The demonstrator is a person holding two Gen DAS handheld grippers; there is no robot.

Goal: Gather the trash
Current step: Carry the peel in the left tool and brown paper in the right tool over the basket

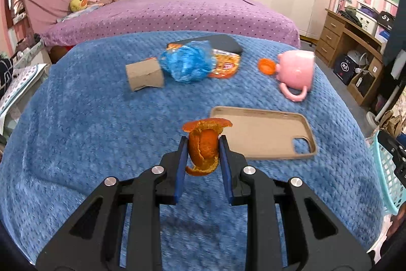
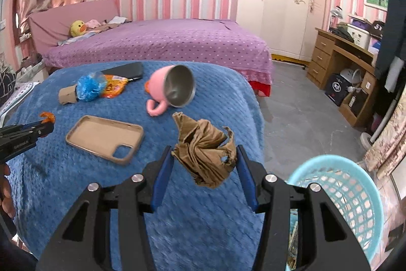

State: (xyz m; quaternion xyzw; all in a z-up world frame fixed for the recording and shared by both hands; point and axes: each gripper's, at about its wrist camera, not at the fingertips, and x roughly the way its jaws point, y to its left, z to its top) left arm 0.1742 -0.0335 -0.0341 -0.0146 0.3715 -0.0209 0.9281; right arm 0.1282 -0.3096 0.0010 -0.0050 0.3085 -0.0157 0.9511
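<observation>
My left gripper [image 1: 203, 144] is shut on an orange peel [image 1: 204, 144] and holds it above the blue blanket [image 1: 76, 144]. It also shows in the right wrist view [image 2: 47, 123] at the far left. My right gripper [image 2: 204, 153] is shut on a crumpled brown paper [image 2: 205, 151], held above the blanket's right edge, left of a light blue basket [image 2: 342, 189]. Further back lie a cardboard tube [image 1: 144, 75], a crumpled blue plastic bag [image 1: 189, 62], an orange snack wrapper [image 1: 225, 64] and an orange bottle cap [image 1: 266, 65].
A tan phone case [image 1: 264, 133] lies right of the peel. A pink mug [image 1: 297, 71] lies on its side, and a dark phone [image 1: 220, 42] rests behind the wrapper. A purple bed [image 1: 177, 12] stands beyond, a wooden desk [image 2: 340, 60] at right.
</observation>
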